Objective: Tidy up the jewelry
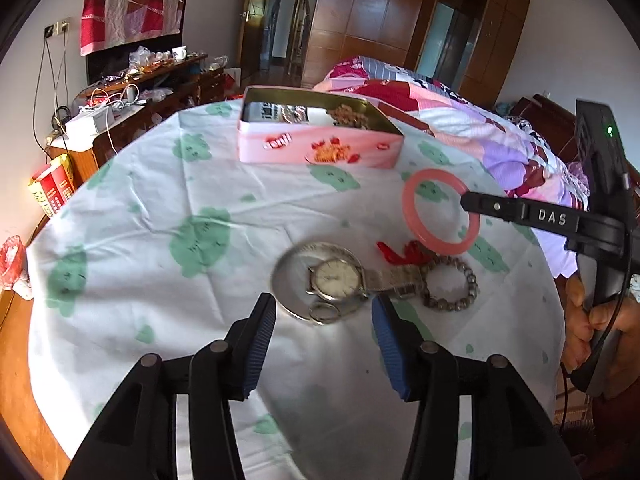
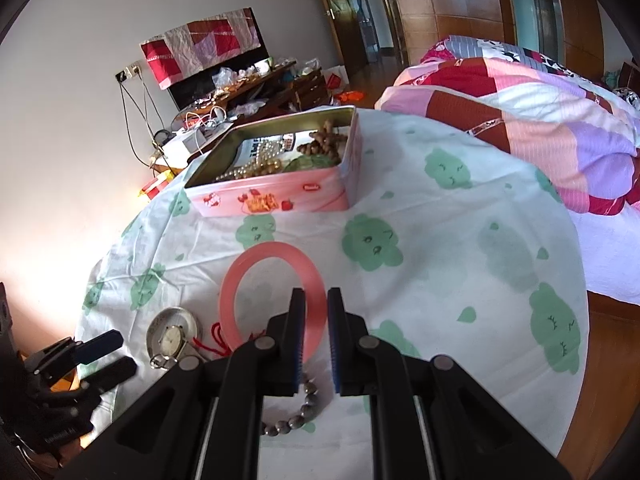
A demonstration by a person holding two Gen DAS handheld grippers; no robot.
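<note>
A pink bangle [image 2: 276, 249] is pinched at its near rim by my right gripper [image 2: 316, 294], which is shut on it. From the left wrist view the same bangle [image 1: 440, 212] sits tilted, with the right gripper [image 1: 466, 201] on its right side. My left gripper [image 1: 324, 312] is open just in front of a silver watch [image 1: 334, 280], which lies inside a silver bangle [image 1: 282, 276]. Its pads touch nothing. Beside the watch lie a grey bead bracelet [image 1: 452, 284] and a red cord [image 1: 400, 252]. An open pink tin [image 1: 320, 148] holding beads and pearls stands at the back.
The round table's white cloth with green prints [image 1: 160, 220] falls off at the edges onto wooden floor. A bed with a patchwork quilt [image 2: 540, 120] is to the right. A cluttered wooden cabinet [image 1: 160, 80] stands at the back left. A hand [image 1: 592, 320] holds the right gripper's handle.
</note>
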